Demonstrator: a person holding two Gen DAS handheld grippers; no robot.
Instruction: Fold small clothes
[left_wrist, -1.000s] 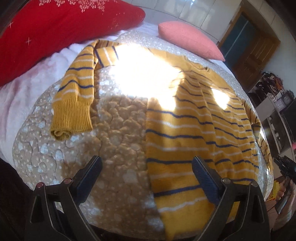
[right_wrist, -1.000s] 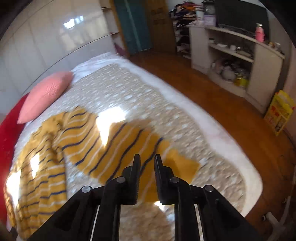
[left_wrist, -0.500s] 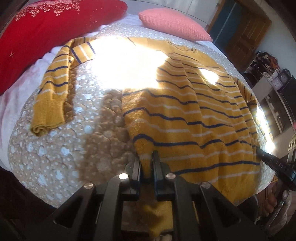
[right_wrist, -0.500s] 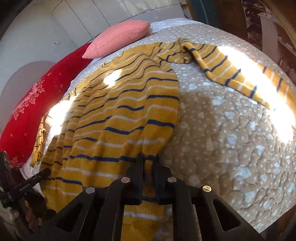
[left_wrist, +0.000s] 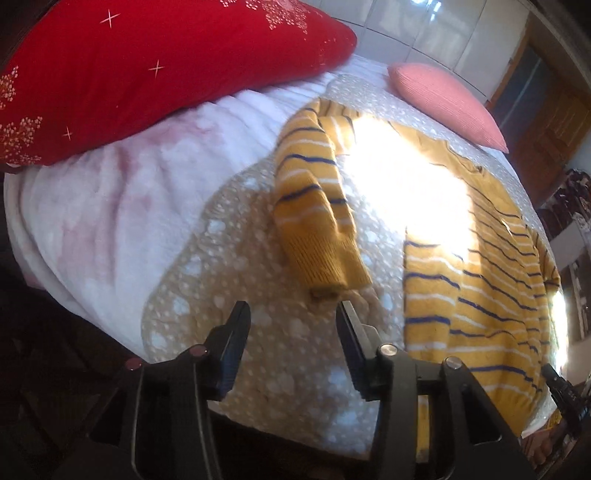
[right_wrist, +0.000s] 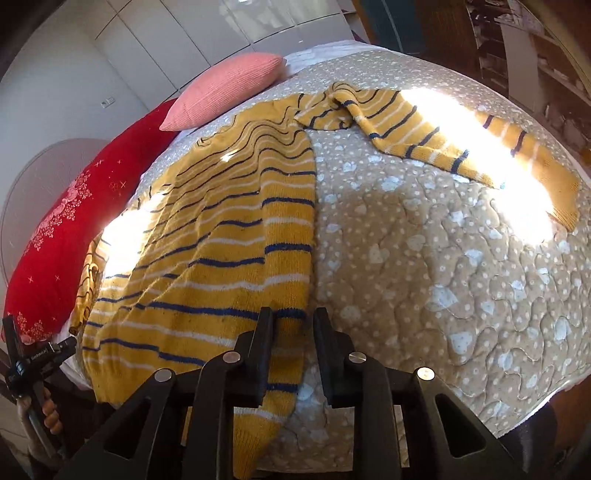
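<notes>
A mustard-yellow sweater with navy and white stripes (right_wrist: 236, 236) lies spread on the bed, its hem at the near edge. In the left wrist view its body (left_wrist: 480, 280) lies to the right and its left sleeve (left_wrist: 317, 221) lies straight ahead, cuff toward me. My left gripper (left_wrist: 291, 317) is open and empty, just short of that cuff. My right gripper (right_wrist: 291, 321) is partly open over the sweater's right hem corner; the fabric lies loose between the jaws. The other sleeve (right_wrist: 443, 140) stretches to the right across the quilt.
The bed has a tan dotted quilt (right_wrist: 443, 277) over a white-pink blanket (left_wrist: 122, 206). A red pillow (left_wrist: 129, 66) and a pink pillow (left_wrist: 443, 99) lie at the head. Shelves and a wooden door stand beyond the bed.
Both grippers had closed on the sweater's hem corners half a second ago. Now the left has let go, opened and swung left to the sleeve cuff; the right has loosened its jaws.
</notes>
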